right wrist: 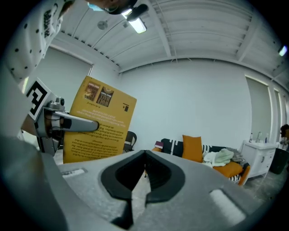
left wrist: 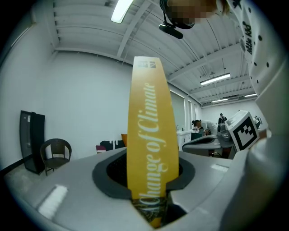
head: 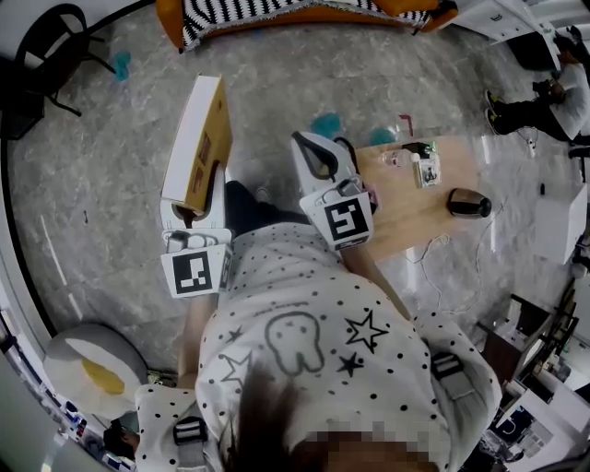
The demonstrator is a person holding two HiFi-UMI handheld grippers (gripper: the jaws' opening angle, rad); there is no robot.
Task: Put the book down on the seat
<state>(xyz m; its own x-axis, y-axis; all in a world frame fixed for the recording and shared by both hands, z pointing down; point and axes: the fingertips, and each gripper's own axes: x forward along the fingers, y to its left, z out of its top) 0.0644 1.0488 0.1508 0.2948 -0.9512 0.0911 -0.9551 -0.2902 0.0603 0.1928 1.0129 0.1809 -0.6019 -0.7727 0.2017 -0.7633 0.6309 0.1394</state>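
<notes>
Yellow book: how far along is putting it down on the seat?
Done: the thick yellow book is picked up. In hand: the left gripper clamps its lower edge, holding it upright over grey floor. Left: setting it on a seat; the right gripper is empty.

Bright, even light from ceiling strip lamps [left wrist: 118, 10], with mild glare there; faint shadows on the floor [head: 111, 157]. Strong fisheye bending, dark corners, near foreground soft
</notes>
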